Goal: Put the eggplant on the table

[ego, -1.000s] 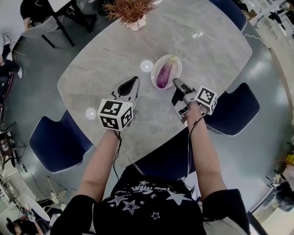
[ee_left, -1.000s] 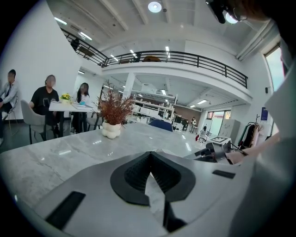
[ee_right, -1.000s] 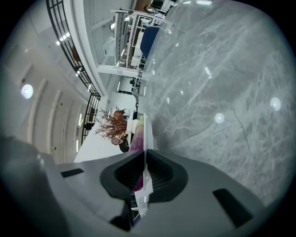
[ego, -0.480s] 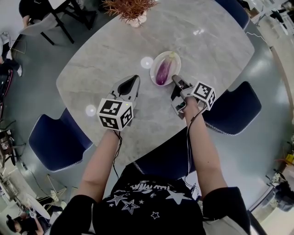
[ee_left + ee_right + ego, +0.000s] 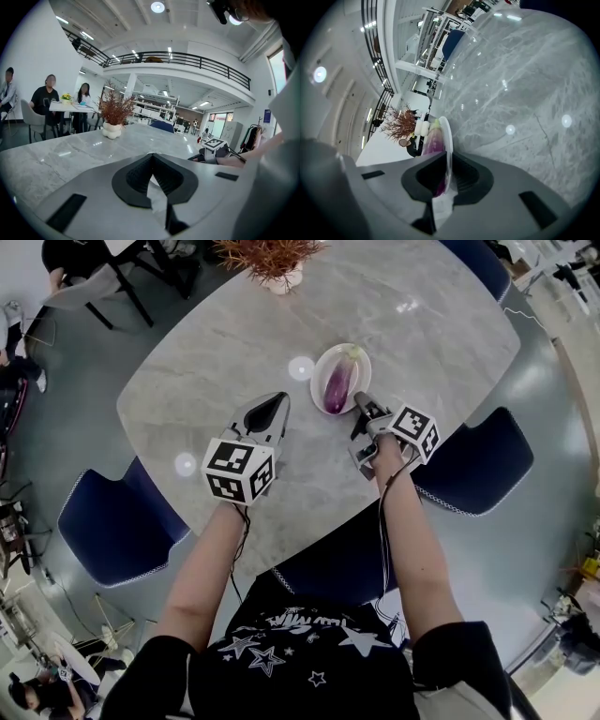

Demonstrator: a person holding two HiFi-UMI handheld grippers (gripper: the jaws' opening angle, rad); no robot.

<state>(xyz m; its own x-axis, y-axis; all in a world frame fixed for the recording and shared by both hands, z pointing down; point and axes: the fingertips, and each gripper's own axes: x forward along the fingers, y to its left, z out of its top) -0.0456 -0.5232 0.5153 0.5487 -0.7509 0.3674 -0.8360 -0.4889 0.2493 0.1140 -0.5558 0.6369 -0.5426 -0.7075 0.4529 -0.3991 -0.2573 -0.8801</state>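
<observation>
Head view shows the eggplant (image 5: 337,385), purple with a pale green stem end, lying lengthwise on a white plate (image 5: 362,367) on the grey marble counter (image 5: 216,343). The right gripper (image 5: 361,401) reaches the near edge of that plate, rolled onto its side. In the right gripper view its jaws are drawn almost together, with the plate's thin rim (image 5: 449,140) pinched between them. The eggplant (image 5: 434,139) shows just beyond, on the plate's inner side.

The left gripper (image 5: 278,399) hangs over bare counter to the left of the plate and apart from it. In the left gripper view its jaws (image 5: 151,158) are closed against each other and hold nothing.

At the far edge of the counter stands a dried reddish plant (image 5: 267,257) in a white pot. Blue chairs (image 5: 112,531) sit at the near corners on both sides of the person.
</observation>
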